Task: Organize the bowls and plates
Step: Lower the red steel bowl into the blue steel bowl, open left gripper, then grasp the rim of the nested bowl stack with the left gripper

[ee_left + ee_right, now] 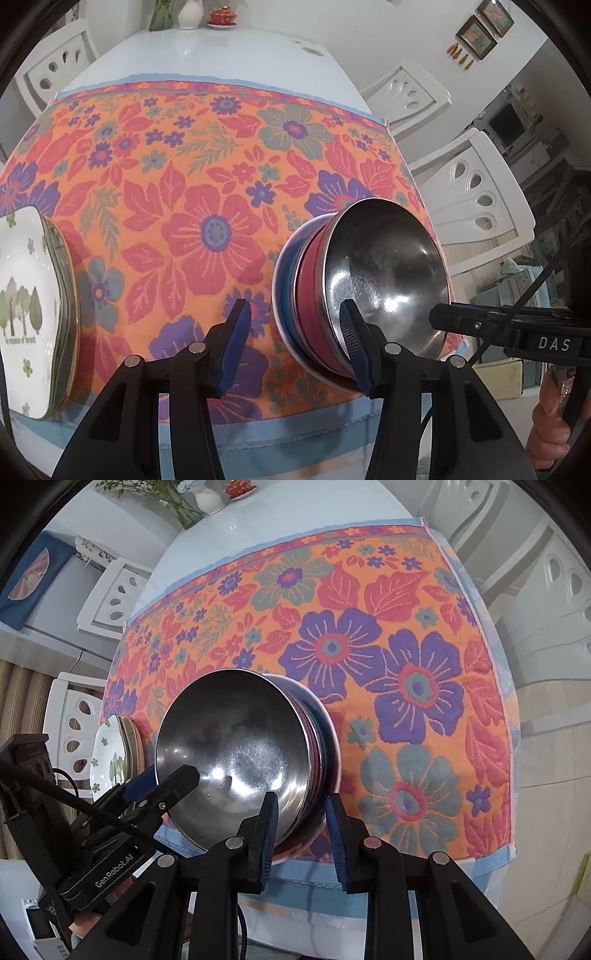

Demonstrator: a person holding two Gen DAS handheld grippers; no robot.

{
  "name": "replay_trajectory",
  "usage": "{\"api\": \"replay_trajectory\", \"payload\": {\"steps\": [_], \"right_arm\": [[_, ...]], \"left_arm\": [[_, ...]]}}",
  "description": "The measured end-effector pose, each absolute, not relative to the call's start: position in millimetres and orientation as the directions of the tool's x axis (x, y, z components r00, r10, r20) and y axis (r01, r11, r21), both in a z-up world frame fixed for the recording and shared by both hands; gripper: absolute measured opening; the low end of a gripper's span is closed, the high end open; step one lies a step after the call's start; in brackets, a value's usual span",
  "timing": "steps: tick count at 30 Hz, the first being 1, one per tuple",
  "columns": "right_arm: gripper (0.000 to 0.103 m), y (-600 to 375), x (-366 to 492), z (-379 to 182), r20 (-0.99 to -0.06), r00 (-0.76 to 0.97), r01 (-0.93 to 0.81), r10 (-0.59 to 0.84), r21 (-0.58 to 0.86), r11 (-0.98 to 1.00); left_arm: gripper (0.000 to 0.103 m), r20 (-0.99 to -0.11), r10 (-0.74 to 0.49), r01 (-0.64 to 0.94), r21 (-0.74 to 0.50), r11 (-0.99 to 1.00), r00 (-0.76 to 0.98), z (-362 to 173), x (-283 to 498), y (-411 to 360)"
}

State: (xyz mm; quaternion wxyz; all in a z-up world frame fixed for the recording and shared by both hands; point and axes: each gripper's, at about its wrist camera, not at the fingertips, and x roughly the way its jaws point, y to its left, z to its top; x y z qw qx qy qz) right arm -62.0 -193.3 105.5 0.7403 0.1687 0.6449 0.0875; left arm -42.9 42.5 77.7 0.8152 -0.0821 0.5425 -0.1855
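A steel bowl [384, 273] tops a nested stack of bowls, with red, blue and white rims below it [314, 291], near the cloth's front edge. The bowl also shows in the right wrist view [236, 749]. My left gripper [295, 332] is open, its jaws astride the stack's near rim, one finger inside the steel bowl. My right gripper [301, 827] is open, its jaws astride the rim from the other side. A stack of white square plates with a tree print [29, 302] lies at the left, and shows in the right wrist view [114, 757].
A floral orange cloth [207, 177] covers the near part of a white table [207, 51]. White chairs [480, 206] stand around it. A vase and a red lidded dish [221, 16] stand at the far end.
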Motion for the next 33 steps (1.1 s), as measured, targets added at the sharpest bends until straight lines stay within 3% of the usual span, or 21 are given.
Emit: {"api": "replay_trajectory", "payload": {"steps": [10,11,12,14,20,22,33], "right_arm": [[0.028,-180.3,-71.5,139.6,-0.913,0.253,0.01,0.32,0.334,0.943],[0.033,-179.7,-74.2,143.3,-0.908,0.268,0.005,0.321,0.335,0.942],[0.046,-179.8,-75.9,146.4,-0.905,0.282,0.005,0.318,0.333,0.943],[0.062,-181.0,-78.6,151.0,-0.896,0.313,0.009,0.315,0.334,0.943],[0.062,-176.6,-79.8,159.0,-0.893,0.341,-0.014,0.293,0.306,0.952],[0.062,-175.1,-80.4,162.7,-0.892,0.351,-0.023,0.284,0.295,0.955],[0.062,-175.4,-88.9,183.0,-0.868,0.453,-0.071,0.203,0.192,0.979]], "left_arm": [[0.048,-0.835,-0.41,0.253,-0.335,0.908,0.366,94.7,-54.5,39.7],[0.048,-0.829,-0.42,0.258,-0.343,0.903,0.369,97.2,-55.4,40.1],[0.048,-0.822,-0.432,0.263,-0.353,0.898,0.372,100.5,-56.5,40.7],[0.048,-0.806,-0.457,0.269,-0.377,0.886,0.376,106.3,-57.4,42.0],[0.052,-0.765,-0.507,0.245,-0.444,0.862,0.398,120.9,-54.8,50.9],[0.065,-0.739,-0.543,0.242,-0.486,0.84,0.399,124.2,-52.8,55.0],[0.066,-0.738,-0.53,0.24,-0.473,0.848,0.418,131.4,-50.5,52.2]]}}
